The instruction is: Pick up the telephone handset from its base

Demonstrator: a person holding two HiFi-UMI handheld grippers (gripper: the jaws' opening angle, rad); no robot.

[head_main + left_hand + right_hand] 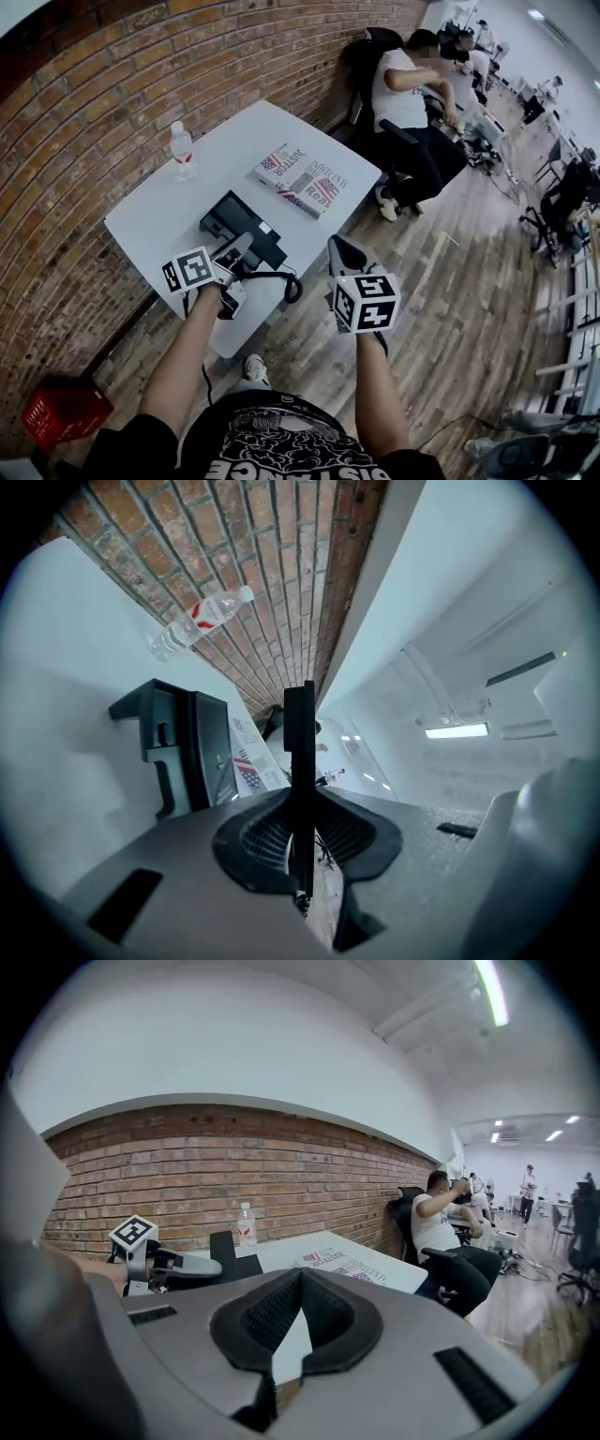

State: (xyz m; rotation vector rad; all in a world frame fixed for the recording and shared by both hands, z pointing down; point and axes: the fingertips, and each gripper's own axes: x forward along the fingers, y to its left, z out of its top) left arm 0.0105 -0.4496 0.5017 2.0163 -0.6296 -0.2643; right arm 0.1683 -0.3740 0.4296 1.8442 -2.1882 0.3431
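Black printed fabric covers the person's chest at the bottom of the head view, and two bare forearms reach forward from it. The right gripper (339,246) hangs beyond the table's edge, above the wooden floor (450,281). Its own view shows its pads (267,1312) meeting at the tip with nothing between them.

The left gripper (246,242) hovers over the near end of the white table (155,211). Its jaws are pressed onto the telephone handset (299,733), which shows edge-on as a thin black bar standing between the pads. The handset is clear of the telephone base (183,747), which sits on the table just beyond the jaws with its cradle side bare. In the head view the base (234,223) is a black slab, and a coiled cord (292,286) loops near the table's edge beside the gripper.

Farther along the table lies a pair of flag-printed books (305,178). A clear water bottle (181,150) with a red label stands upright near the brick wall (112,84).

On the floor under the wall sits a red crate (61,412). Past the far end of the table a person in a white shirt (403,94) sits in a dark chair, and more people and desks fill the room behind.
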